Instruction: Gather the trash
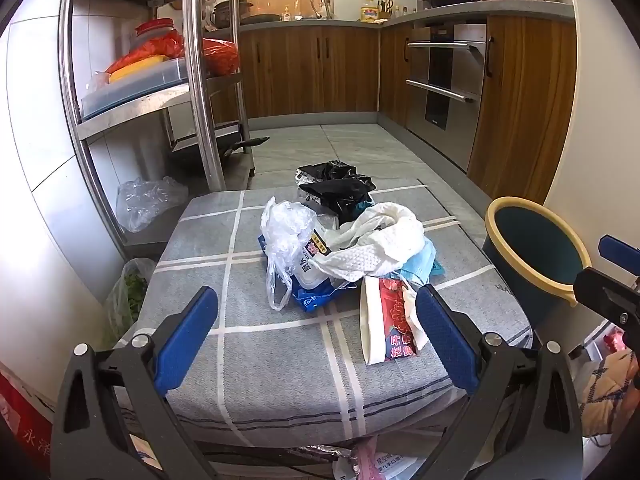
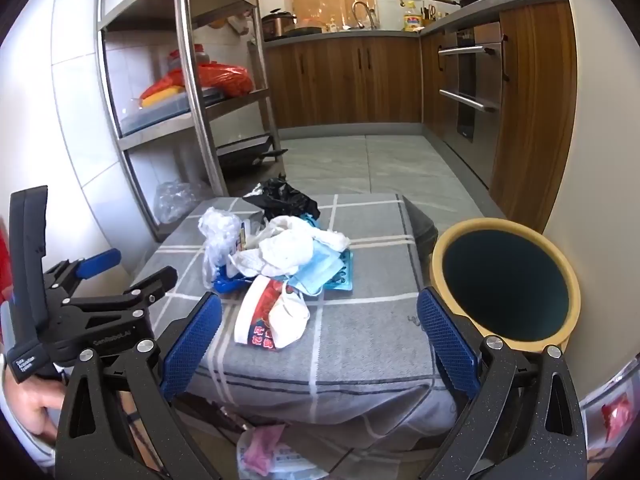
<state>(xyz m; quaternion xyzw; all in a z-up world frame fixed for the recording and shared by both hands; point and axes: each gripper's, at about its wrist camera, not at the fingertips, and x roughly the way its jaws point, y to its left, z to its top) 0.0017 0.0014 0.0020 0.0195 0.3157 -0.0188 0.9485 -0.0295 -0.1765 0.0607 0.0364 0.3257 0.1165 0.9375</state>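
Red-printed wrapper [image 1: 394,322] lies just beyond the gaping left gripper [image 1: 316,334].

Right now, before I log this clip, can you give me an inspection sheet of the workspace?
Surface: small table under a grey checked cloth.
Job's things: trash pile at the middle: clear plastic bag, white paper towel, black bag, blue face mask, red-and-white packet. Bin with a yellow rim stands beside the table on the right.
Clutter: wrappers on the floor under the table's near edge.
Grippers: left gripper and right gripper, jaws open, holding nothing.
Cables: nothing seen.
Surroundings: steel shelf rack, wooden cabinets, oven.
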